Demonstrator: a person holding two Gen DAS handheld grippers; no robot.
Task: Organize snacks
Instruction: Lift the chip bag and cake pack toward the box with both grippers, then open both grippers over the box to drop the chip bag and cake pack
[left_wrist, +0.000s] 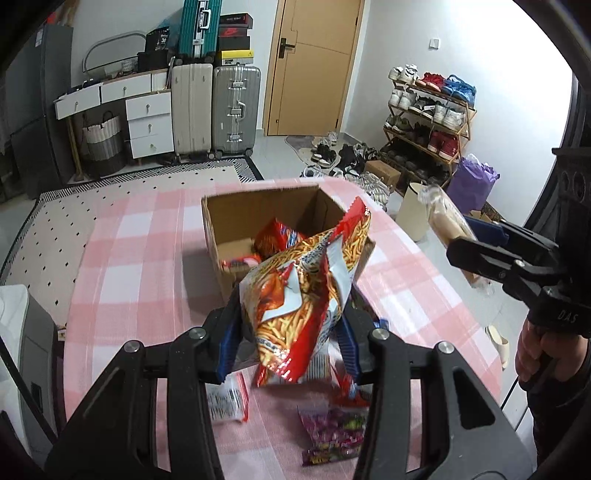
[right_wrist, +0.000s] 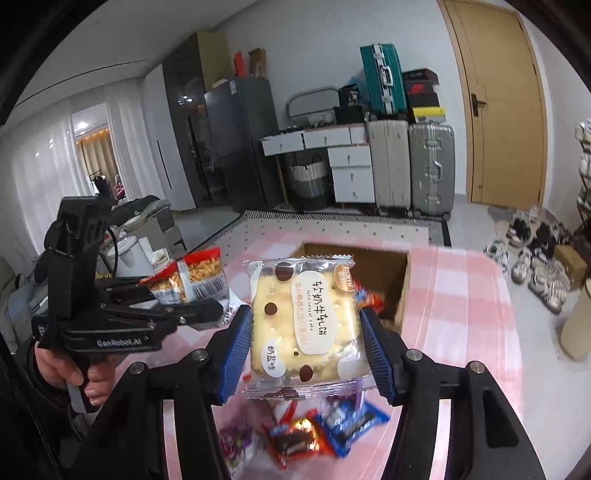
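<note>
Left claw (left_wrist: 291, 328): clamped on red fries bag (left_wrist: 299, 291), held above checked bench (left_wrist: 140, 236), cardboard box (left_wrist: 236, 206) at 12 o'clock. Right claw (right_wrist: 306, 332): clamped on nougat cake packet (right_wrist: 303, 317), loose snacks (right_wrist: 314, 432) at 6 o'clock.

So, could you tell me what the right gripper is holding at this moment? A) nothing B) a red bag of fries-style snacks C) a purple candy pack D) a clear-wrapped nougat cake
D: in the right wrist view the right gripper has its blue pads pressed on both sides of the clear-wrapped nougat cake.
</note>
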